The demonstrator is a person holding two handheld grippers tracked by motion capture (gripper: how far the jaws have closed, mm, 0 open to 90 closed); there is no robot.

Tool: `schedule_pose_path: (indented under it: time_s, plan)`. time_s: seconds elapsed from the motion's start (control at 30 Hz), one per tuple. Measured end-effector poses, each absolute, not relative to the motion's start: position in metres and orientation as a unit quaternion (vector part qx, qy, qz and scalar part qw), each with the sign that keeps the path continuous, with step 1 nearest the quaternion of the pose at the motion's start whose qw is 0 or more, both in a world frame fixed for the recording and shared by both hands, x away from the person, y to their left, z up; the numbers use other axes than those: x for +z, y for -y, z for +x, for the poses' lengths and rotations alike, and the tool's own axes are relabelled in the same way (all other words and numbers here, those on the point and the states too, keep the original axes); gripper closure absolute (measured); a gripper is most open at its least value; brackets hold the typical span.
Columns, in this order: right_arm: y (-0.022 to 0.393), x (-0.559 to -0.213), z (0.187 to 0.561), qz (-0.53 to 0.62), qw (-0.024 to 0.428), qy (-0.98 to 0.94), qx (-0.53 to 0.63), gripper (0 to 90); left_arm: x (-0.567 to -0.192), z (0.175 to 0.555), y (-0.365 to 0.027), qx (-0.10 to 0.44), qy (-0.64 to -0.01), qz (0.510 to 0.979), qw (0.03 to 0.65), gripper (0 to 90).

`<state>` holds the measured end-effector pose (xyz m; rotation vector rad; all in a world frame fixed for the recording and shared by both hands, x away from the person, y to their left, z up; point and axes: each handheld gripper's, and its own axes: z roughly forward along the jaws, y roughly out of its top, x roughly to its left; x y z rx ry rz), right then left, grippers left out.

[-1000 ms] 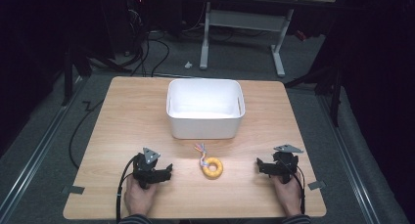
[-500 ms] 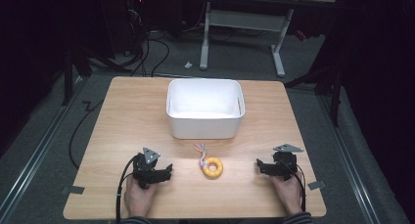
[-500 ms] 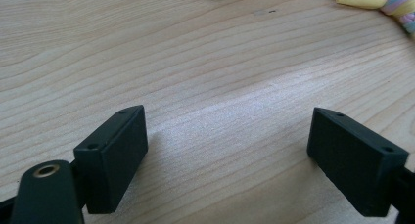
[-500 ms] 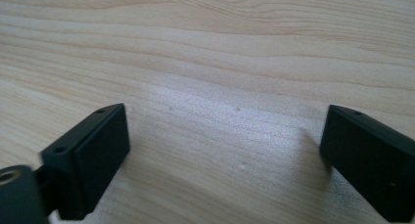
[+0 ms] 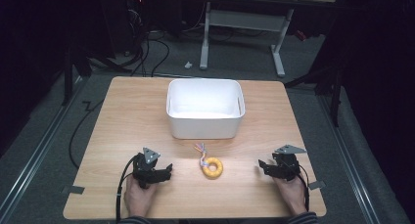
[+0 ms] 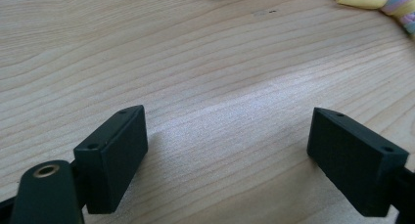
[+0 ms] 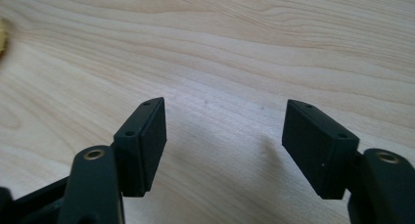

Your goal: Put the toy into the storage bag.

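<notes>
Both hand-held grippers low on the table, yellow ring toy between them.

High view: left hand-held gripper (image 5: 155, 173) and right hand-held gripper (image 5: 270, 168) flank the yellow ring toy (image 5: 212, 167), each apart from it; white bin (image 5: 205, 107) beyond on the table (image 5: 122, 116). Left gripper view: jaws wide apart over bare wood, toy's pastel tassel (image 6: 386, 0) at top edge. Right gripper view: jaws have just been closing, still apart, nothing between.

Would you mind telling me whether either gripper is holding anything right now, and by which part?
Nothing is held. The left gripper and right gripper both have bare wood between their jaws; the right's have just been closing.
</notes>
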<state>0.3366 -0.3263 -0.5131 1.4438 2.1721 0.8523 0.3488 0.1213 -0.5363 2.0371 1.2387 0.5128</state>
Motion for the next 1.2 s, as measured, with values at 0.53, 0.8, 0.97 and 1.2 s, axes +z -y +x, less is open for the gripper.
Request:
schedule_pose_path:
  time_s: [0.53,0.8,0.97,1.2]
  plan:
    - [0.302,-0.487,0.336,0.434,0.165,-0.822,0.331,50.8,-0.536,0.349,-0.121,0.199,-0.478,0.784,0.344,15.3]
    - [0.275,-0.484,0.347,0.39,0.148,-0.848,0.328,55.9,-0.536,0.35,-0.12,0.199,-0.478,0.783,0.343,15.2]
    - [0.258,-0.481,0.354,0.368,0.136,-0.86,0.326,57.4,-0.536,0.35,-0.12,0.199,-0.479,0.783,0.343,15.2]
    - [0.24,-0.481,0.361,0.344,0.117,-0.876,0.317,59.4,-0.536,0.35,-0.12,0.2,-0.479,0.783,0.343,15.2]
